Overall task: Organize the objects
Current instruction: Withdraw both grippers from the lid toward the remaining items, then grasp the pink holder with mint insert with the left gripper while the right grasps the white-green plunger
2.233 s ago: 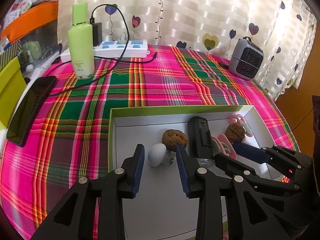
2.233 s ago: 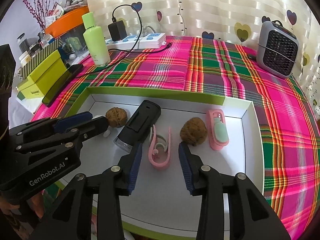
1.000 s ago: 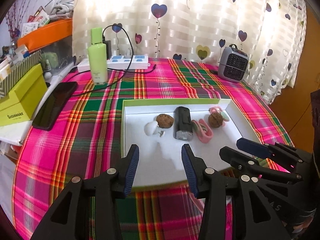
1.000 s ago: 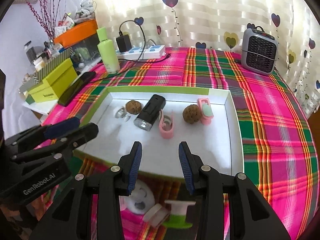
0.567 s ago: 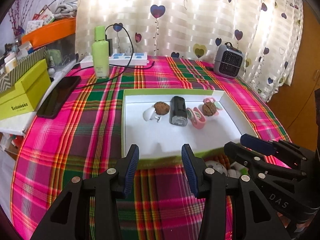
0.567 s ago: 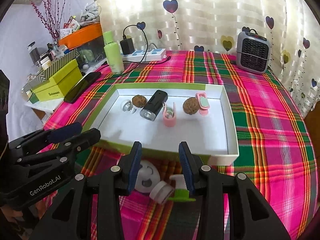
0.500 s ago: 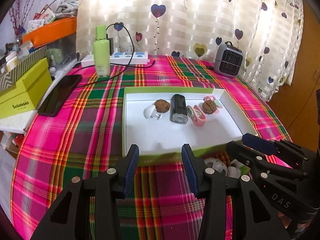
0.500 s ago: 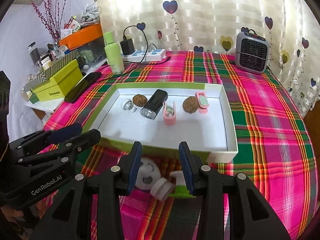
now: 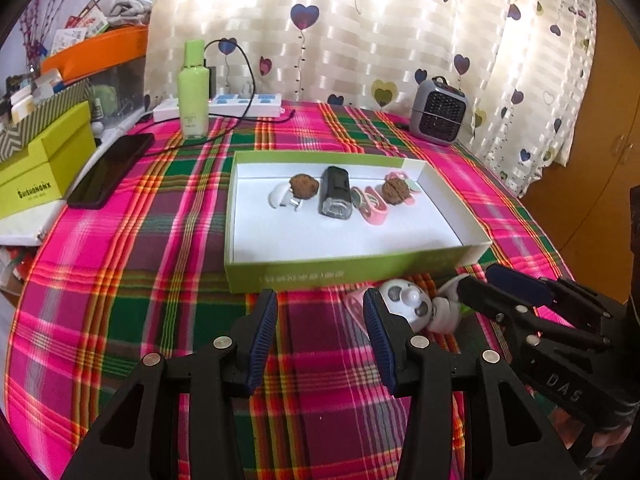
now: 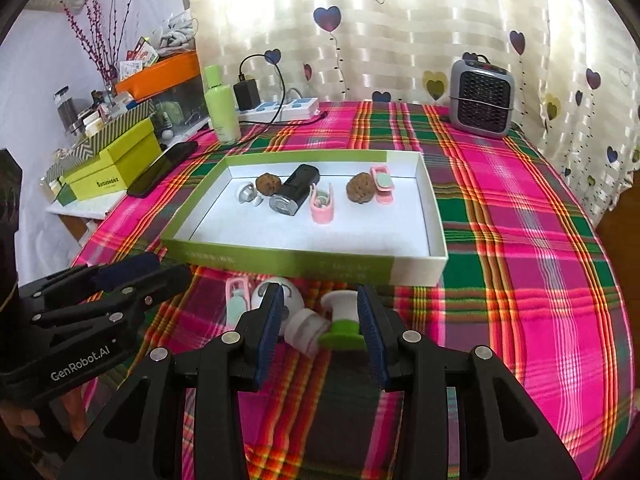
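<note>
Where walnuts [image 10: 268, 184] lie, green-edged box [image 10: 304, 261], black device [image 10: 294, 195]

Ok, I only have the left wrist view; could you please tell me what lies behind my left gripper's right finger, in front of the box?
Observer: Beside the white ball lies a small white cap, against a green-based spool.
Operator: Is the right gripper holding any of them?
Observer: No; the right gripper is open, its fingers either side of cap and spool.
Operator: And the pink edge left of the ball?
Observer: A pink clip with a mint pad, lying on the cloth.
</note>
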`<state>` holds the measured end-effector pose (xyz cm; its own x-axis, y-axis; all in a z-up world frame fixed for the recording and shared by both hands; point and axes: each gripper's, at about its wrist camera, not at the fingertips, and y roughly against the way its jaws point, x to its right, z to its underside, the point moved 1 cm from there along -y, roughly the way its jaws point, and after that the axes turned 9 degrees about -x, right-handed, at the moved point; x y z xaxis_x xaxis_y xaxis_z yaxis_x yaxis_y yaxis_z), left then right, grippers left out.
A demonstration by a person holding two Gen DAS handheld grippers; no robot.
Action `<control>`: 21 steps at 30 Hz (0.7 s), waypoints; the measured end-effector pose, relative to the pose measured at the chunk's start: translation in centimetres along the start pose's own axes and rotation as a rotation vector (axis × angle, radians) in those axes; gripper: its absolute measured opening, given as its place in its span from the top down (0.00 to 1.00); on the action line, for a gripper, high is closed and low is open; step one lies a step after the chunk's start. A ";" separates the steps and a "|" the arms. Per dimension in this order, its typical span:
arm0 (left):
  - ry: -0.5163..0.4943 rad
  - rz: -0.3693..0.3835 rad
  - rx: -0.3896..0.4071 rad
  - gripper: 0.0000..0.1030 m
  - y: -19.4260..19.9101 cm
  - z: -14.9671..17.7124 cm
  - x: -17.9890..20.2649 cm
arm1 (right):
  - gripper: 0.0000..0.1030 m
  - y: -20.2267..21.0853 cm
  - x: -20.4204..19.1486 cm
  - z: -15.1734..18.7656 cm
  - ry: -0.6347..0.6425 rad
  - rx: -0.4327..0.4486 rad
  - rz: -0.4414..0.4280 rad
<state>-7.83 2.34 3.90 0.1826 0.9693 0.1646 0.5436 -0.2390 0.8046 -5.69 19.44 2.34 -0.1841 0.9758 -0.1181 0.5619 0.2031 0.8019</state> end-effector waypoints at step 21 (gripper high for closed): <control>-0.019 0.151 -0.073 0.50 -1.7 2.2 0.7 | 0.61 0.2 2.5 2.7 -0.041 -0.006 -0.046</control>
<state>-6.80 3.31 1.34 0.2732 0.9214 0.2764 0.4479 -0.3761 0.8111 -3.85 22.15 0.58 -0.1765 0.9680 -0.1783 0.5491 0.2471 0.7984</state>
